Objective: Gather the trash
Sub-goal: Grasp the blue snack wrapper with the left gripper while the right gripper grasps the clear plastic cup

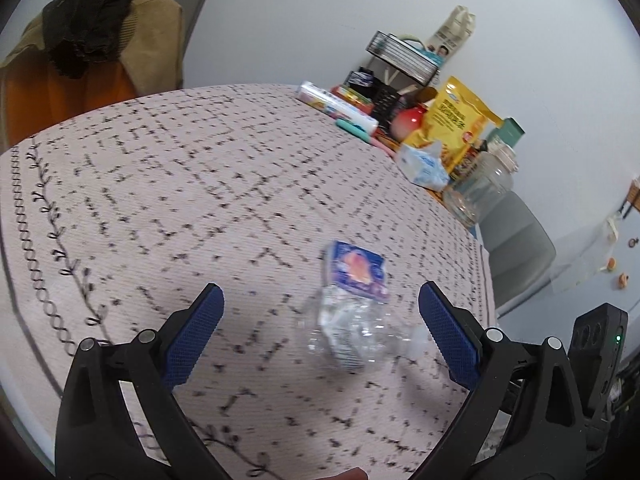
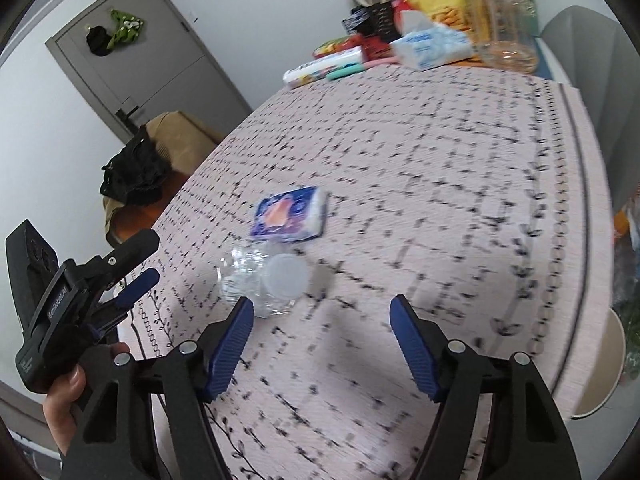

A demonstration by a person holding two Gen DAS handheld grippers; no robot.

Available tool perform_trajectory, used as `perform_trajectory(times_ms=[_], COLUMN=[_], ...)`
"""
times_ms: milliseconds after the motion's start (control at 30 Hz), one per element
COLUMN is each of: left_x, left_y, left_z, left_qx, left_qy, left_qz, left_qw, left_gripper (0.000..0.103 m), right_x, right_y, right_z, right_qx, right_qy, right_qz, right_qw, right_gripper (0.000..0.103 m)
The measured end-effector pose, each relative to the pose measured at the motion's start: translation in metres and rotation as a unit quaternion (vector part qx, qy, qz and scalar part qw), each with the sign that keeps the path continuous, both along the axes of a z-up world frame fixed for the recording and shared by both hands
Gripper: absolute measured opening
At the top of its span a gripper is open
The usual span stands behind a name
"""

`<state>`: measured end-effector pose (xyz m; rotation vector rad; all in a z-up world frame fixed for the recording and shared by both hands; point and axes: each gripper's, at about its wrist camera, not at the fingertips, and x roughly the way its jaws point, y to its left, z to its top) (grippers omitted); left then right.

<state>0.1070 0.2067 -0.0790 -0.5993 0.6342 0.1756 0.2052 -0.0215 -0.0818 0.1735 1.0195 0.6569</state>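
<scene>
Left gripper (image 1: 320,320) was spread wide w/ nothing pinched; the crushed clear bottle (image 1: 352,332) lay on the tablecloth (image 1: 160,200) btwn its fingers, nearer the right one, long axis running from lower right to upper left, blue packet (image 1: 358,270) just beyond. Right gripper (image 2: 322,320) also gaped empty, bottle up-left of it by the left finger, so left looked nearer. Glass jar (image 1: 476,192), upper right, appeared empty.
</scene>
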Motion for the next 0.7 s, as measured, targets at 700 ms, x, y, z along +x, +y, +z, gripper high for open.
perform_trajectory(times_ms=[700], left_x=[-0.006], left_y=[0.023], left_z=[-0.01], left_qx=[0.009], left_qy=[0.029], left_qz=[0.02], left_qw=[0.9993], left_gripper=[0.097], right_x=[0.023], right_y=[0.048], right_z=[-0.036], right_qx=[0.037], right_qy=[0.069], right_qz=[0.026], right_qw=[0.997], right_gripper=[0.044])
